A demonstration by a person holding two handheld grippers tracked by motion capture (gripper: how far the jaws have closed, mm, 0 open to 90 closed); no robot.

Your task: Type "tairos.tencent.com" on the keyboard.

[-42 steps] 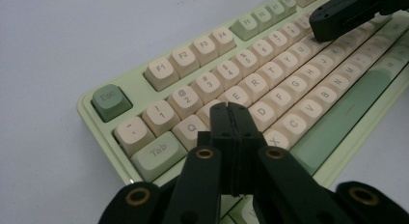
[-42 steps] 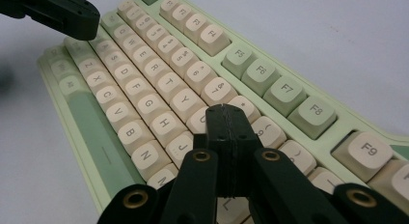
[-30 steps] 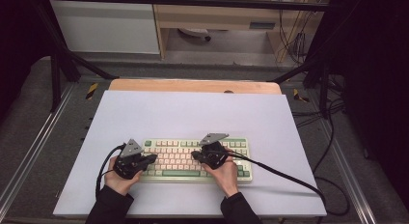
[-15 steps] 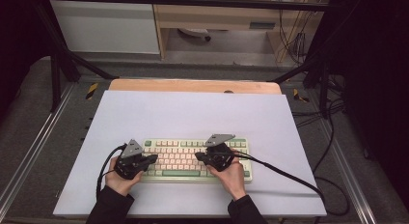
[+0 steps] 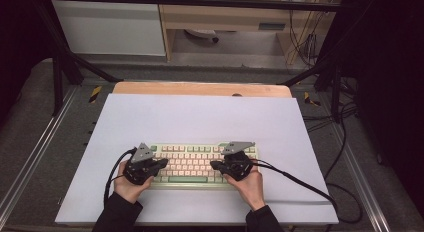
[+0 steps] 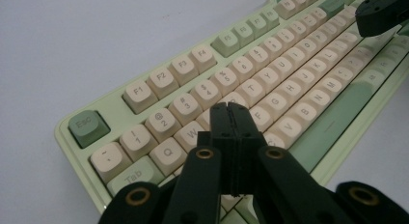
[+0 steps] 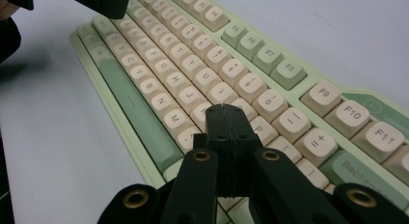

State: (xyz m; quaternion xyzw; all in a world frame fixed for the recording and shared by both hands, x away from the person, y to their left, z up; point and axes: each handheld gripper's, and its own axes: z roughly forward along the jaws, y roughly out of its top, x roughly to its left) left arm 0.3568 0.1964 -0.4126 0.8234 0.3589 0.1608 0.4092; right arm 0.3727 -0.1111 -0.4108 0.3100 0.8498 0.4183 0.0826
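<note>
Keyboard [image 5: 192, 164] lies under both claws: left claw [image 6: 228, 107] clenched over W-E keys, right claw [image 7: 224, 108] clenched near O-L keys.

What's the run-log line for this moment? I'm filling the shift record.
left tongs: shut, over keyboard left | right tongs: shut, over right | nothing held

Bench [image 5: 200, 89]: wood top w/ a white sheet [image 5: 200, 119] over most of it (bare strip left at the far edge). On the sheet, near its front edge, a green keyboard [image 5: 192, 164] w/ cream keys, lying flat.
</note>
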